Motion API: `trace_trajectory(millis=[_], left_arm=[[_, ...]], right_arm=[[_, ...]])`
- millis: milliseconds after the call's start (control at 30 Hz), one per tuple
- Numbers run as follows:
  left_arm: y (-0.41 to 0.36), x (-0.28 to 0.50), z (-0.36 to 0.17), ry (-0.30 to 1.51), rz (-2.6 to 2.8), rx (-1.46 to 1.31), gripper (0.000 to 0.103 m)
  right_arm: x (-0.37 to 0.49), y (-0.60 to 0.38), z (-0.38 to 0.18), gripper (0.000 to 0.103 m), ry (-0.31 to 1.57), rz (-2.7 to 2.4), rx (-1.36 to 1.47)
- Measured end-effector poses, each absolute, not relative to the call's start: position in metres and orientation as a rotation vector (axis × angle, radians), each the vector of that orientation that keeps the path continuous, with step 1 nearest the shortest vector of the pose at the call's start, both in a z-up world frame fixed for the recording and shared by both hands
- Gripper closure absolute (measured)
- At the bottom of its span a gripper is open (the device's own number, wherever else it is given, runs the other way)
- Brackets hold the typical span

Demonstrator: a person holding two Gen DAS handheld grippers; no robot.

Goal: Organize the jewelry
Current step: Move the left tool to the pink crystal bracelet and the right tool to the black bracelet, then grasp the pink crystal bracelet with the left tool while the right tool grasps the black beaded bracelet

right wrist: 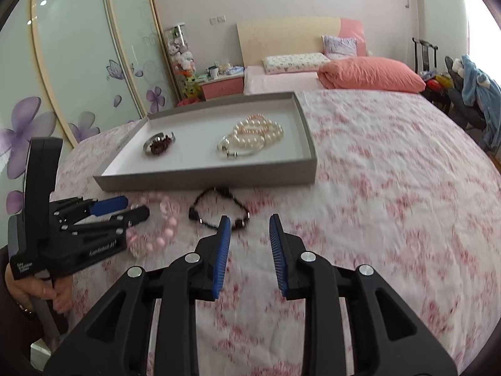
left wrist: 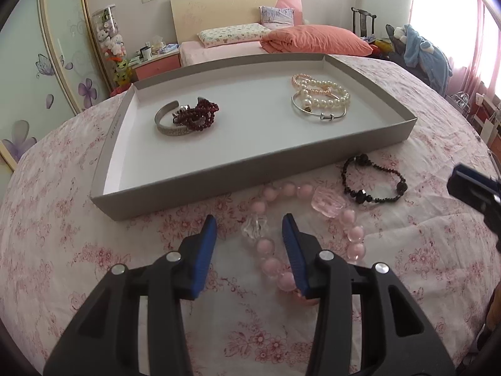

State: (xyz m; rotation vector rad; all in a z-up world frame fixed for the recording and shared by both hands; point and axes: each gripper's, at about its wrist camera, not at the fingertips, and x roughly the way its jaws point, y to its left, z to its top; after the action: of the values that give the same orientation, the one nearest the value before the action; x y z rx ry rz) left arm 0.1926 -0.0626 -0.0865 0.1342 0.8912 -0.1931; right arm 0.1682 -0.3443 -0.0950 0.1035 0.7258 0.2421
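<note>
Pink bead bracelet (left wrist: 275, 244) at lower centre of the frame, on the bed (left wrist: 78, 250) just before the grey tray (left wrist: 250, 169), straddled by the released left hand-held gripper (left wrist: 249, 228): best pinched on one bead, lifted clear of the black bracelet (left wrist: 374, 183); right hand-held gripper (right wrist: 249, 222) likewise released.
</note>
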Motion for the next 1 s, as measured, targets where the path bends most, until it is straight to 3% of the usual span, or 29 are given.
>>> trace_trajectory(millis=[100,200,1000], left_arm=[[-0.063,0.194,-0.086,0.891,-0.184,0.131,0.062],[-0.064,0.194,-0.086,0.889,-0.181,0.13,0.083],[0.035,0.175,-0.082,0.898,0.066,-0.019,0.084]], right_arm=[[0.165,-0.344,-0.098,0.076,0.732,0.239,0.108],[0.164,-0.344,-0.1,0.076,0.734,0.241,0.109],[0.2,-0.322,-0.106,0.076,0.834,0.242,0.063]])
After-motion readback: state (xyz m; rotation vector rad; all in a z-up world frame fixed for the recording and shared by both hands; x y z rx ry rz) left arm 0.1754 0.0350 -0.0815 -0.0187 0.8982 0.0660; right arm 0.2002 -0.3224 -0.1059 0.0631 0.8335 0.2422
